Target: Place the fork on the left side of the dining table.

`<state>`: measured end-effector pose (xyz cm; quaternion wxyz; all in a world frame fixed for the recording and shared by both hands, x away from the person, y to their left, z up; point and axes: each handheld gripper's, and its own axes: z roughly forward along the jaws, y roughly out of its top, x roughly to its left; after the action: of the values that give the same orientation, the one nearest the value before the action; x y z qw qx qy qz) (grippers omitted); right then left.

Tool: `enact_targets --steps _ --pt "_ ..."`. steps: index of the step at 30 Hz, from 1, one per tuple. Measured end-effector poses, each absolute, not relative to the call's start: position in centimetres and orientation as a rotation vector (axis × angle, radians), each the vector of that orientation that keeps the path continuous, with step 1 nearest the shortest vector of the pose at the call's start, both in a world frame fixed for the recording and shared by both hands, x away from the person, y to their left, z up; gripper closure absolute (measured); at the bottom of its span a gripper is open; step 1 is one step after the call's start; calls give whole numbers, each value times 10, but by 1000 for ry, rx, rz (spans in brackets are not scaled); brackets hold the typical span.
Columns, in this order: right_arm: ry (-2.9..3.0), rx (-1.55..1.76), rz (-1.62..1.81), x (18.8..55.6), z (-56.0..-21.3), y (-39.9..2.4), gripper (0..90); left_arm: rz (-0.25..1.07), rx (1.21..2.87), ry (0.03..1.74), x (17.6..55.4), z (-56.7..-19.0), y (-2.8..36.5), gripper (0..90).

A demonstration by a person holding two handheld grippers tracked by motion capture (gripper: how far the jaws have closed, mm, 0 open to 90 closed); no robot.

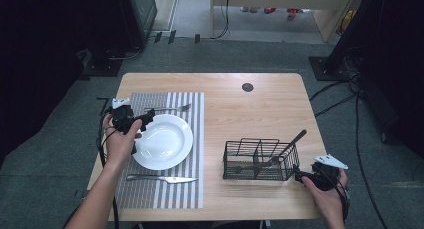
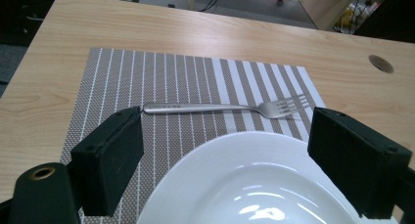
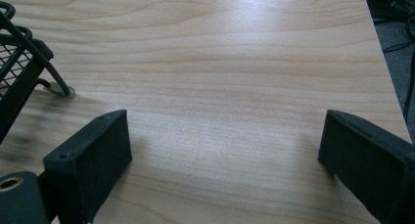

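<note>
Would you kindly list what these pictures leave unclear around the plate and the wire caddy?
- Utensil in the wire caddy, high view: its head is hidden behind the mesh.
- Fork engraving, left gripper view: too small to read.
- Plate, left gripper view: near rim cut off by the bottom edge.

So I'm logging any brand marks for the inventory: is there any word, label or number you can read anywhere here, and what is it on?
No text can be read.
Fork: its handle bears a small stamped mark near the end, seen in the left gripper view, too small and blurred to read.
Plate, knife, striped placemat, wire caddy: no lettering visible.
</note>
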<state>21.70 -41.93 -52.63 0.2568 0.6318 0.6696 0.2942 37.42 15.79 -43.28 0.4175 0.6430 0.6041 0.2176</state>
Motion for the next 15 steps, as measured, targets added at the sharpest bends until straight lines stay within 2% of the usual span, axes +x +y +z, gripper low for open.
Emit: enact_targets --steps 15 --pt "1814 1714 797 217 -526 -419 49 543 1665 1434 333 -426 161 139"
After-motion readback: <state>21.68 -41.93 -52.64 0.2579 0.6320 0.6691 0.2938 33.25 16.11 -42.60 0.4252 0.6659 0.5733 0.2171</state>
